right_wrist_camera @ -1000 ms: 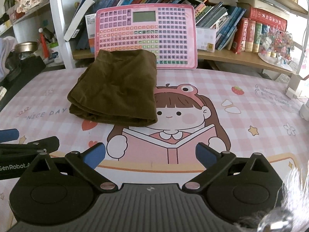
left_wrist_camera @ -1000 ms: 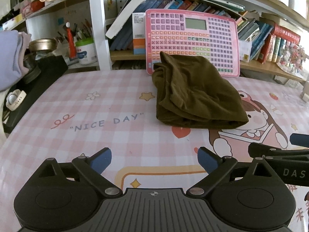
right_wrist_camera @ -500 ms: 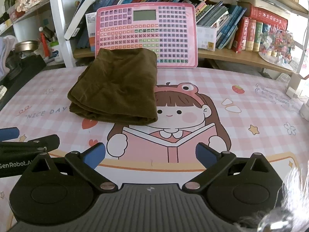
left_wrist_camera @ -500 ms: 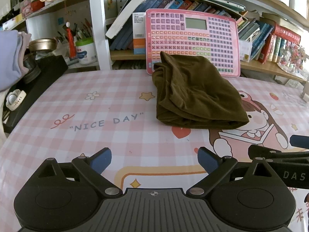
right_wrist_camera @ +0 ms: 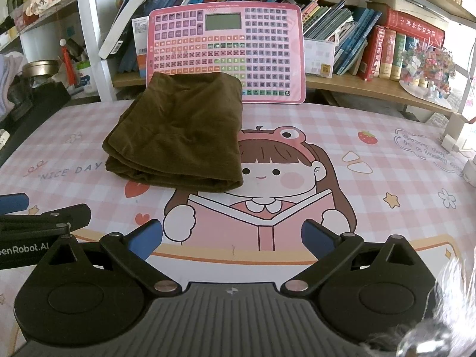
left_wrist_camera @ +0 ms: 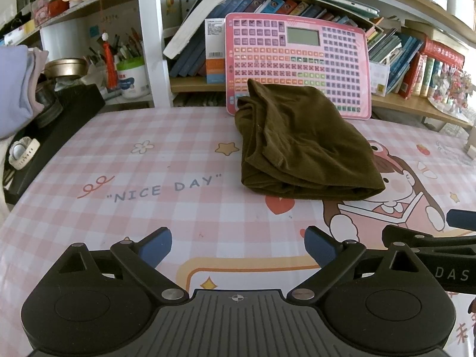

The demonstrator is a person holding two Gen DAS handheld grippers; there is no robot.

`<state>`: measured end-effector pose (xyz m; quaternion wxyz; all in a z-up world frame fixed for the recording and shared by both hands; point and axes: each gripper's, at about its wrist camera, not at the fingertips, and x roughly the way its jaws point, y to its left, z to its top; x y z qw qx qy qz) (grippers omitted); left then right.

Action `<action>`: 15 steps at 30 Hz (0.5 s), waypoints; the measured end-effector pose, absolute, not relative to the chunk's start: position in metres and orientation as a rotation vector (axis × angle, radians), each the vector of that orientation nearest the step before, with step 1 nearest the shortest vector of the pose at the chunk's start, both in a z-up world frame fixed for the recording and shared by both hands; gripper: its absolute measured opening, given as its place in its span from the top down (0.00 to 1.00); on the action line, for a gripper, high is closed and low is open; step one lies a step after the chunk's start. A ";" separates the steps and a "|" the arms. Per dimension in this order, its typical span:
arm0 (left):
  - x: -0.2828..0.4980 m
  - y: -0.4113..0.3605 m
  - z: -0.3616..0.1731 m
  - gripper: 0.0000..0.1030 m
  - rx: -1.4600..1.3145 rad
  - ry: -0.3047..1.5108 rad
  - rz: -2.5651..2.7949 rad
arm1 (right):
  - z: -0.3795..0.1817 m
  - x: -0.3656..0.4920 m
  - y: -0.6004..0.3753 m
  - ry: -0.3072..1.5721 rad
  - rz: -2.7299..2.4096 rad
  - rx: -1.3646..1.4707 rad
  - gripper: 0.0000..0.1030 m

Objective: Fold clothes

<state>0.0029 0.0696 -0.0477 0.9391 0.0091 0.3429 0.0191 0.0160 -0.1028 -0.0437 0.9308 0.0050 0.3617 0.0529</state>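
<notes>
Brown garment (left_wrist_camera: 300,145) lies folded into a thick rectangular bundle, several layers deep, at the far middle of the worktop (left_wrist_camera: 184,208). Its far edge sits against or just before the pink keyboard toy (left_wrist_camera: 297,59); cannot tell if touching. In the right wrist view the garment (right_wrist_camera: 181,136) partly covers the cartoon girl print on the mat. Layered open edges face the near-left corner; the rounded fold runs along the near side.

Handling, judged: soft, light, limp knit, likely to sag and slip apart if lifted by one layer only. Best hold looks to be the near corners, pinching through all layers, one claw at each.

Left claw (left_wrist_camera: 238,245): fingers spread wide, nothing between them, low over the near worktop, well apart from the cloth. Right claw (right_wrist_camera: 232,238): likewise spread and empty, beside the left one.

Around: bookshelf (right_wrist_camera: 372,86) with books behind; pen cup (left_wrist_camera: 131,78), metal tin (left_wrist_camera: 65,65) and black case (left_wrist_camera: 59,125) at the left; lilac cloth (left_wrist_camera: 15,89) at the far left edge. Nothing lies between claws and garment. The propped toy could tip if the bundle is pushed back.
</notes>
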 end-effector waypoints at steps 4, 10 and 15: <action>0.003 0.070 -0.048 0.05 0.019 0.703 0.039 | -0.044 0.016 -0.103 0.738 0.108 0.010 0.02; 0.004 0.070 -0.048 0.05 0.019 0.705 0.040 | -0.045 0.017 -0.103 0.739 0.107 0.008 0.02; 0.005 0.070 -0.047 0.05 0.021 0.705 0.040 | -0.045 0.017 -0.103 0.737 0.108 0.006 0.02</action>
